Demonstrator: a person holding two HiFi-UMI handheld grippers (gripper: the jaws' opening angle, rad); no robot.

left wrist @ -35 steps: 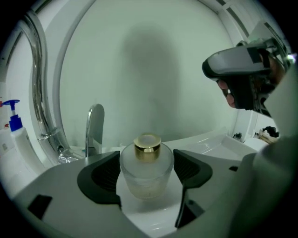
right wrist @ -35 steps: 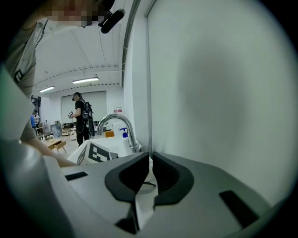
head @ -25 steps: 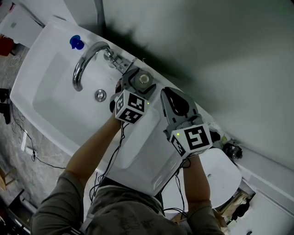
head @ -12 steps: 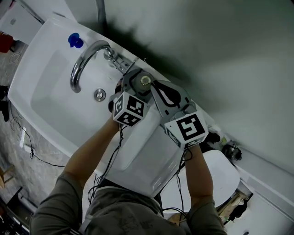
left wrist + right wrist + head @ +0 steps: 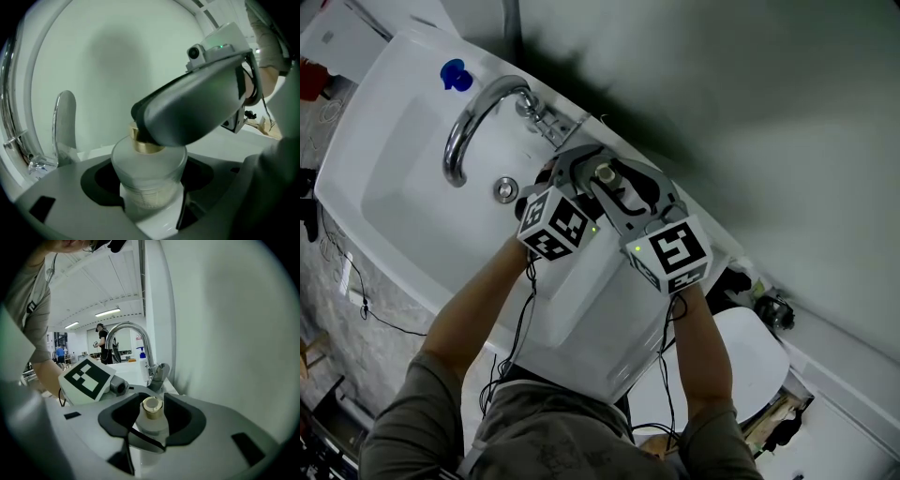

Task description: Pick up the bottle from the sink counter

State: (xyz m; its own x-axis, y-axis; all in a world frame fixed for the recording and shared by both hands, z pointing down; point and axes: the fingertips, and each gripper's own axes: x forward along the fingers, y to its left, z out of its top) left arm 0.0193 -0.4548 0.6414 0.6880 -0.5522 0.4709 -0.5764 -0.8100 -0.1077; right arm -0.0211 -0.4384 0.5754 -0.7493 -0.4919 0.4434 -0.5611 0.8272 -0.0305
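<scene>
Where white sink counter meets grey wall — chrome faucet, bottle.

The bottle between the jaws of the left gripper has a frosted, translucent body, smooth and matt, with a dull brass-coloured collar at its neck. The gripper's shell is matt grey plastic, its pads darker. Beyond the gripper the faucet is polished chrome metal, mirror-bright. The sink beside the gripper is glossy white, ceramic by its look. The sleeve behind the gripper is soft grey cloth
</scene>
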